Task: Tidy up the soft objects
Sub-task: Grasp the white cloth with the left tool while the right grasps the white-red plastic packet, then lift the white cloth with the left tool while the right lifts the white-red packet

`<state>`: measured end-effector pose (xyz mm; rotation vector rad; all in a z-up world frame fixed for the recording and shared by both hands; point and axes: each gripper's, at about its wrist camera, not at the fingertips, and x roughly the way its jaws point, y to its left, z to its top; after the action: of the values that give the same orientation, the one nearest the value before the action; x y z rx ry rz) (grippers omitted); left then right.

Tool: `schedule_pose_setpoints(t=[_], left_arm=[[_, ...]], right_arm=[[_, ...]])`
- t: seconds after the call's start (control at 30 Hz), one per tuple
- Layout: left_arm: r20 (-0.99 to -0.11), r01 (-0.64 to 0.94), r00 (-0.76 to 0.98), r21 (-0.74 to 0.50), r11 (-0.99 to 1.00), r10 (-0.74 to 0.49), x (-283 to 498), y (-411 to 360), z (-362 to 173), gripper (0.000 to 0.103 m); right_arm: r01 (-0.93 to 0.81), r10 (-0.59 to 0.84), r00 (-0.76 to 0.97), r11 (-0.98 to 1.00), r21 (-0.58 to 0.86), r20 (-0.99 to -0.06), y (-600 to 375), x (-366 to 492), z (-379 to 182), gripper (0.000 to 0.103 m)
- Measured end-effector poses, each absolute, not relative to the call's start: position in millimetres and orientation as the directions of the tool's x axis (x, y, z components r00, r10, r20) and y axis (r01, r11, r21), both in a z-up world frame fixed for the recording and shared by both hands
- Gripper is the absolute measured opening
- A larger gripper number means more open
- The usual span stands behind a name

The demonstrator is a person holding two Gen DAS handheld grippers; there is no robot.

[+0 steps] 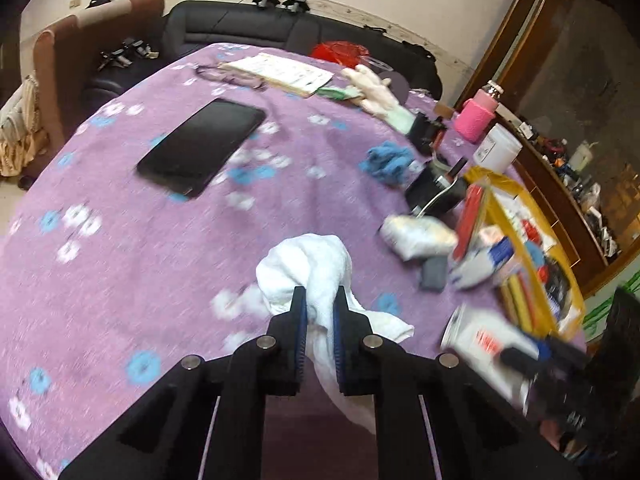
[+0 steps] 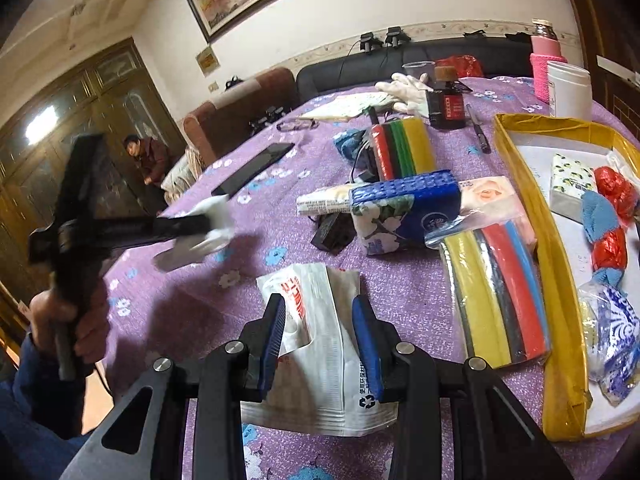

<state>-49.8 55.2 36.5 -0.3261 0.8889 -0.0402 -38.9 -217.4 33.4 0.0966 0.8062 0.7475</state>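
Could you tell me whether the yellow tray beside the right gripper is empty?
No, the yellow tray already holds several items, including a tissue pack and red wrapped bundles.

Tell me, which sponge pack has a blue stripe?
The sponge pack lying beside the yellow tray; the other pack, farther back, shows red, black, green and yellow.

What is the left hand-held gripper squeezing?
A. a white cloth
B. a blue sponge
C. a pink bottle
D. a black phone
A: the left hand-held gripper has its two fingers closed on the bunched white cloth above the purple tablecloth; the black phone lies apart, untouched.
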Motion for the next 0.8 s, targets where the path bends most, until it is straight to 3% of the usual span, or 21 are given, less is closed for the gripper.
schedule_pose_setpoints(t=[0.2,0.23,0.27,0.67,0.73,0.8], left_arm=[[-0.761,-0.099,0.624,-0.304,0.947,-0.179,-59.8,69.1,19.7,0.011],[-0.755,-0.094,0.630,-0.306,0.948,-0.181,-60.0,69.4,19.8,0.011],[-0.750,-0.088,0.637,-0.300,0.950,-0.177,-61.0,68.8,20.5,0.011],[-0.752,-0.069,0.633,-0.290,0.954,-0.183,-60.0,68.8,15.2,0.013],[-0.757,-0.067,0.629,-0.279,0.958,-0.177,-56.2,64.6,15.5,0.018],[-0.764,-0.053,0.619,-0.272,0.961,-0.182,-51.9,59.4,15.2,0.035]], right_arm=[[-0.616,0.587,0.471,0.753,0.231,-0.658,-186.4,-42.1,44.6,0.038],[-0.625,0.582,0.473,0.751,0.214,-0.662,-179.6,-41.9,47.8,0.024],[-0.633,0.575,0.467,0.748,0.200,-0.672,-171.9,-39.8,49.5,0.017],[-0.673,0.519,0.409,0.727,0.137,-0.751,-113.0,-22.0,33.0,0.015],[-0.683,0.503,0.405,0.722,0.114,-0.763,-111.1,-24.4,29.9,0.015],[-0.690,0.474,0.423,0.721,0.064,-0.772,-109.5,-28.5,25.8,0.015]])
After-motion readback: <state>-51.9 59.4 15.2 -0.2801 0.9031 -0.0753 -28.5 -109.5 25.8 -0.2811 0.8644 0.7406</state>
